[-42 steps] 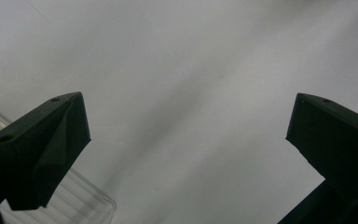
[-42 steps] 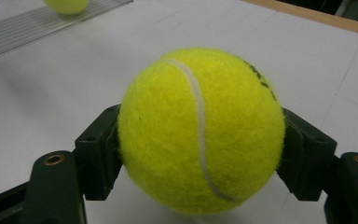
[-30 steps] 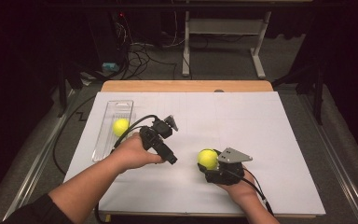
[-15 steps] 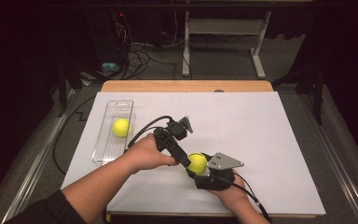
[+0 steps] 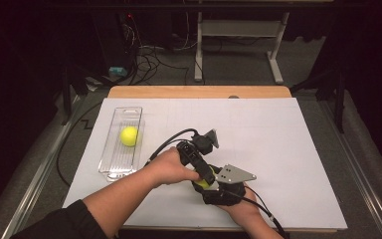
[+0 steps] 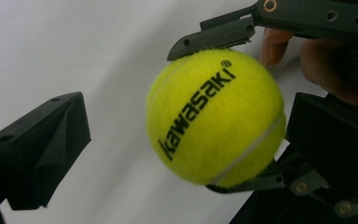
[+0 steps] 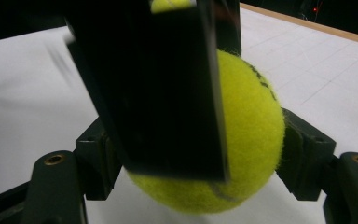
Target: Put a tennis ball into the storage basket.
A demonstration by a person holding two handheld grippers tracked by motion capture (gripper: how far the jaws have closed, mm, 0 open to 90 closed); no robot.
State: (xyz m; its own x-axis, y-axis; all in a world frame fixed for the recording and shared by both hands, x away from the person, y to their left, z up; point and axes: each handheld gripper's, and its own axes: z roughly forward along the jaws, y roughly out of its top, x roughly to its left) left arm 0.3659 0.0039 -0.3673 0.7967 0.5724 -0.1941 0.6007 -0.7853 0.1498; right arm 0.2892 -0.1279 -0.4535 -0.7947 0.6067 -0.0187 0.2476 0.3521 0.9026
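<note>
A yellow tennis ball (image 5: 205,180) printed "kawasaki" is held just above the white table sheet, with my right gripper (image 5: 202,184) shut on it. In the right gripper view the ball (image 7: 254,135) sits between my right gripper's (image 7: 198,158) jaws. My left gripper (image 5: 207,174) comes in from the left and stands open around the same ball (image 6: 214,116). One left jaw is well off the ball's side; whether the other touches it I cannot tell. One broad black jaw of the left gripper (image 7: 163,84) covers much of the ball in the right gripper view. A second yellow ball (image 5: 129,136) lies in a clear tray (image 5: 110,172).
The white sheet (image 5: 288,144) covers a wooden table whose far edge (image 5: 199,91) shows. The clear tray lies along the sheet's left side. Cables trail from both grippers across the near table. Beyond the table are floor cables and a metal stand (image 5: 238,35).
My left gripper has moved right from beside the tray to the held ball and now straddles it. My right gripper has shifted left with the ball.
</note>
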